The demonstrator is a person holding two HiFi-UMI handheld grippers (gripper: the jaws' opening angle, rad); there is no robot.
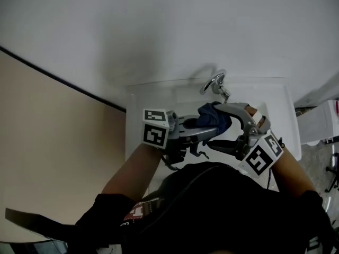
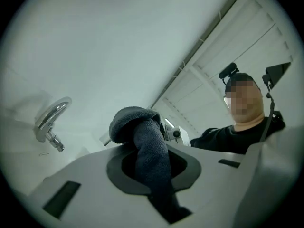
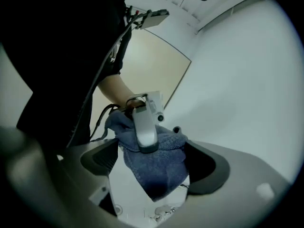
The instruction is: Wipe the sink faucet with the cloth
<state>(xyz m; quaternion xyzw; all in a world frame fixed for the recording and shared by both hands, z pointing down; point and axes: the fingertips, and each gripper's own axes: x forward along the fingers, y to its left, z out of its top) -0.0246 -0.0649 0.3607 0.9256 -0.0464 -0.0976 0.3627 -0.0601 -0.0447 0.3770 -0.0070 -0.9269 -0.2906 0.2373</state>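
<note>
Two grippers meet on one cloth (image 1: 213,118). The left gripper (image 2: 153,175) has its fingers (image 2: 85,184) nearly together, pinching a twisted strand of the dark blue fabric, with a bunched wad sticking out past the tips. The right gripper (image 3: 154,167) has its fingers (image 3: 209,167) spread wide; the loose end of the cloth hangs in the gap and the pads do not look to be pressing on it, so the left side alone carries it. In the head view the cloth sits at frame centre, held over the white sink (image 1: 139,107). It is just below the chrome faucet (image 1: 214,82) and not touching it. The plain pale wall (image 1: 159,30) fills the upper frame. My read is that the cloth is light, soft terry, limp and not slippery; it droops and bunches rather than keeping a shape. It is best taken at a thick fold near the middle, leaving a padded wad beyond the tips to meet the metal. The faucet looks hard, slick and curved, so bare fingers could skid or scrape on it if the wad is too thin.
</note>
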